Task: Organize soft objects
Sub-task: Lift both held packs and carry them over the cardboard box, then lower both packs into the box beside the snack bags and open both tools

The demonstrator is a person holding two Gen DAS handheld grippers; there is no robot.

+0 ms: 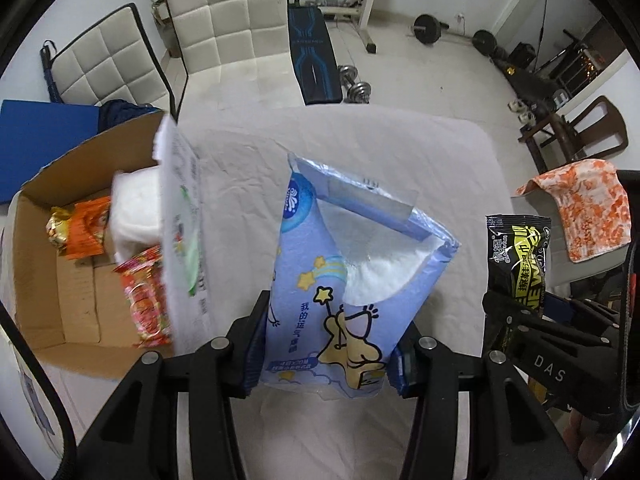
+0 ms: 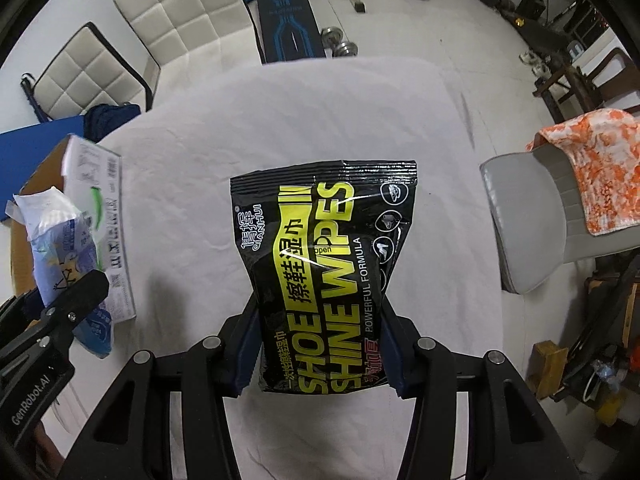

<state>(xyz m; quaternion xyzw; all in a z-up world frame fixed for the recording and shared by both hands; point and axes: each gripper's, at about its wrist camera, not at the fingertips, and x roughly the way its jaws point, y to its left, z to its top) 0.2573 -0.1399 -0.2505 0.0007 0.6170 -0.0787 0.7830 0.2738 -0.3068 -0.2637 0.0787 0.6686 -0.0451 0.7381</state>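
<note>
From my left camera I saw the left tool (image 1: 326, 354) pinching the lower end of a blue tissue pack (image 1: 344, 280) between its blue-padded fingers (image 1: 256, 344), the pack held above the white-covered desk (image 1: 248, 168) with its top torn open and white tissue showing inside. To the left sat a cardboard box (image 1: 44, 264) holding an orange snack packet (image 1: 86, 226), a red packet (image 1: 146, 300) and a white soft bundle (image 1: 134, 212), with a white printed pack (image 1: 186, 240) standing at its right edge. My right tool (image 2: 322, 354) was clamped on the bottom of a black shoe shine wipes pouch (image 2: 324, 256), which stood upright over the middle of the desk, well apart from the box. At the far right an orange patterned towel (image 2: 600, 168) lay draped over a grey chair (image 2: 528, 208). Two white padded chairs (image 1: 228, 20) stood beyond the desk's far edge.
</note>
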